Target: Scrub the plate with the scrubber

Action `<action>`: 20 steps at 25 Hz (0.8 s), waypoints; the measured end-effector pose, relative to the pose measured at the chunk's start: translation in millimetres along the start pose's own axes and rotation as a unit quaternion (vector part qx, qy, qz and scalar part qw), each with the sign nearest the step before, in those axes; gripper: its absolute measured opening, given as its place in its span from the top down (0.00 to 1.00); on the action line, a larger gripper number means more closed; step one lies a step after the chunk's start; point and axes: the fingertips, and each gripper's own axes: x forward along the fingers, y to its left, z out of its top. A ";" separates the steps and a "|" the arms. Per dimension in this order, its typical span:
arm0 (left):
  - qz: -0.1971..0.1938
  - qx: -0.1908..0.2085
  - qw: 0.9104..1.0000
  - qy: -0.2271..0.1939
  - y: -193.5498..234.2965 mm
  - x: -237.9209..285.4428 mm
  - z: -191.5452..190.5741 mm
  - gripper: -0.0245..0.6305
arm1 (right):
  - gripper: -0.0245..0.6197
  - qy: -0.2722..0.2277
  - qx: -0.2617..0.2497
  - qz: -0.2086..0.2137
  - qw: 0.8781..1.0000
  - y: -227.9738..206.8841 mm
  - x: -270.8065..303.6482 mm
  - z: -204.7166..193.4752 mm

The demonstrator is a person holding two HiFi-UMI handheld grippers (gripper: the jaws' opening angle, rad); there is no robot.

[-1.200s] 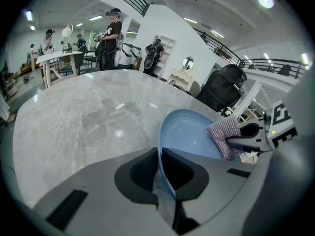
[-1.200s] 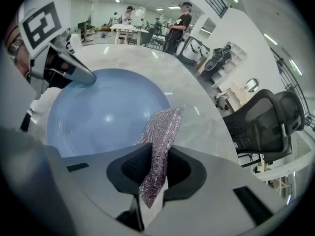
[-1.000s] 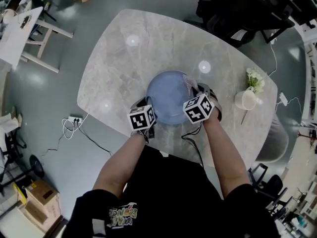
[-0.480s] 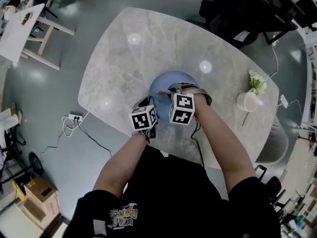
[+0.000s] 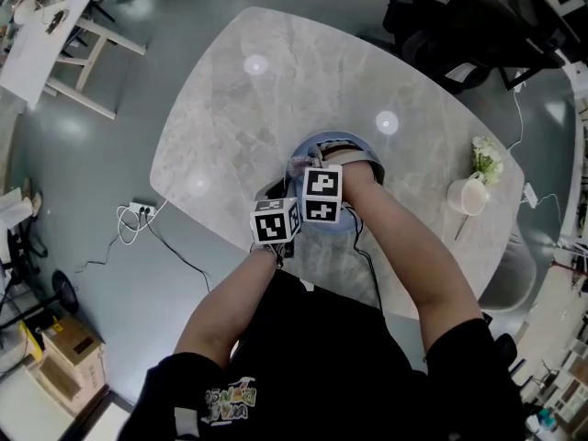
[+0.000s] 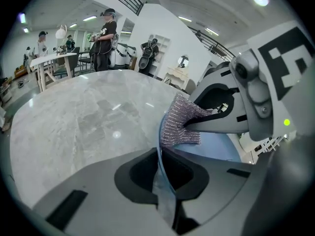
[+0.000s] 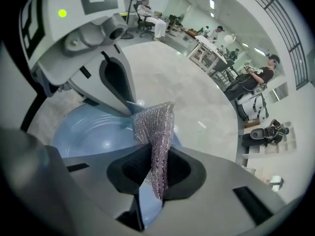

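A blue plate (image 5: 366,153) lies on the grey marble table (image 5: 230,118), mostly hidden under my two grippers in the head view. My left gripper (image 6: 160,173) is shut on the plate's near-left rim (image 6: 165,181), which runs thin and edge-on between the jaws. My right gripper (image 7: 156,173) is shut on a silvery mesh scrubber (image 7: 155,132), which presses against the plate (image 7: 93,134) at its left side. In the left gripper view the scrubber (image 6: 179,124) sits right at the rim, just ahead of my left jaws. The two marker cubes nearly touch in the head view.
A white vase with flowers (image 5: 470,189) stands at the table's right end. Dark office chairs (image 5: 459,16) crowd the far right side. A white trestle table (image 5: 46,44) stands at the far left, and a power strip with cables (image 5: 138,214) lies on the floor.
My right gripper has swept the scrubber from the plate's right rim across to its left side, close beside my left gripper. The left gripper has kept its hold in place.
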 end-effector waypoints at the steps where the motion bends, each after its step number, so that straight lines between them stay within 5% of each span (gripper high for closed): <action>1: -0.001 -0.001 1.000 -0.001 -0.1 0.0 0.4 0.90 | 0.85 0.000 0.016 -0.008 1.000 -3.0 2.4 -1.3; 12: -0.001 -0.008 1.000 -0.004 1.5 0.4 -0.3 0.90 | 0.85 0.025 0.203 -0.073 0.976 -39.8 11.4 -56.9; 20: 0.001 -0.007 1.000 -0.005 -0.9 1.4 0.3 0.91 | 0.85 0.054 0.269 -0.088 0.957 -43.1 2.5 -110.5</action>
